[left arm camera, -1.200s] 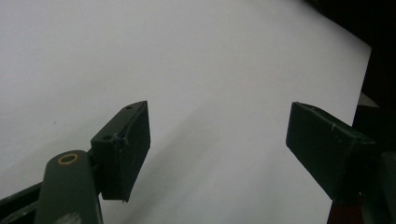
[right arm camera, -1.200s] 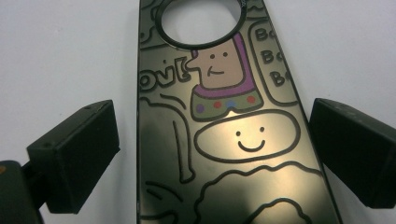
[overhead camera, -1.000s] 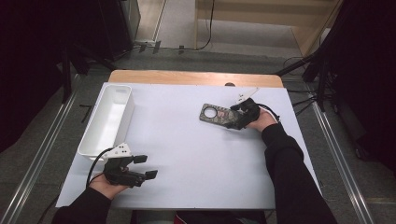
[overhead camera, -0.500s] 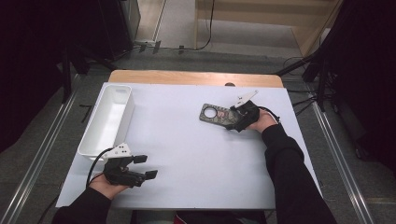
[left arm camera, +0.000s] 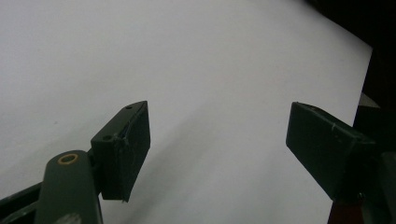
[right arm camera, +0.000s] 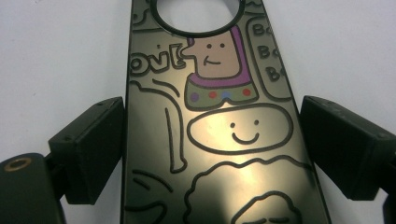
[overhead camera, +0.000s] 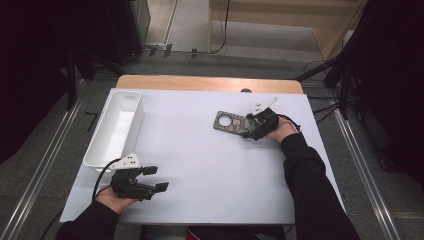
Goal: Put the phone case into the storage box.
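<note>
A dark hanger plate (overhead camera: 231, 122) with cartoon drawings and a round hole lies flat on the white table, right of centre. My right gripper (overhead camera: 248, 130) reaches it from the right. In the right gripper view the plate (right arm camera: 224, 130) lies between the two jaws of the right gripper (right arm camera: 212, 140). They stand at its long edges and have just been closing on it, with no firm press visible. My left gripper (overhead camera: 156, 178) rests at the front left corner, open. In the left gripper view the left gripper (left arm camera: 219, 140) has bare white table between its jaws.
A long white tray (overhead camera: 125, 93) stands along the left edge of the table, just beyond my left hand. The wooden table edge (overhead camera: 210, 82) runs along the back. Dark stands and cables crowd the floor to the right.
</note>
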Demonstrator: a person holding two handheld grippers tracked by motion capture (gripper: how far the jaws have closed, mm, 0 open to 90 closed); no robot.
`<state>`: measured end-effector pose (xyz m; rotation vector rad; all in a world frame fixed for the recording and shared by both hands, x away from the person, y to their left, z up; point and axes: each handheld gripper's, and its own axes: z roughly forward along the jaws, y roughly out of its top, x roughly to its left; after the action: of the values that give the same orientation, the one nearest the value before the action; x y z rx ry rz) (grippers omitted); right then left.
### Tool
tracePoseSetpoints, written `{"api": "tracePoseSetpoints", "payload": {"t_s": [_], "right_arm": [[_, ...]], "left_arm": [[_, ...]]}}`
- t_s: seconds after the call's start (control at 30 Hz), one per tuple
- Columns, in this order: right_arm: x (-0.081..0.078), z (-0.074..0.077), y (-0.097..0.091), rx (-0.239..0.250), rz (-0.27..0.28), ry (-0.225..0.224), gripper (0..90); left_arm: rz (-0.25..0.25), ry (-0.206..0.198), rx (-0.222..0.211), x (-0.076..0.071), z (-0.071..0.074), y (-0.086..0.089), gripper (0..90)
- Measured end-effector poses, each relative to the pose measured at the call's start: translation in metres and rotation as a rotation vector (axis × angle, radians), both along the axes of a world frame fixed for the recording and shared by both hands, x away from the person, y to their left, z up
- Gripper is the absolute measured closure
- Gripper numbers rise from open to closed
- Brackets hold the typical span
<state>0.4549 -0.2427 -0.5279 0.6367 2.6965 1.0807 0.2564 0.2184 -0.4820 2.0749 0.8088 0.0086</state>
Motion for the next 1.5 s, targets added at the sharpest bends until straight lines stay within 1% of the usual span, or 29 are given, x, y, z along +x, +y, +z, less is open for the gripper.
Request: {"api": "tracePoseSetpoints", "payload": {"t_s": [0.8,1.5], "right_arm": [[-0.0009,-0.0003,-0.0003,0.003,0.005,-0.012,9.8],[-0.0014,0.0006,-0.0002,0.001,-0.002,-0.006,10.4]], "left_arm": [[0.005,0.001,0.0,0.0,0.0001,0.0007,21.6],[0.01,0.001,-0.003,0.0006,0.0,0.0015,21.6]]}}
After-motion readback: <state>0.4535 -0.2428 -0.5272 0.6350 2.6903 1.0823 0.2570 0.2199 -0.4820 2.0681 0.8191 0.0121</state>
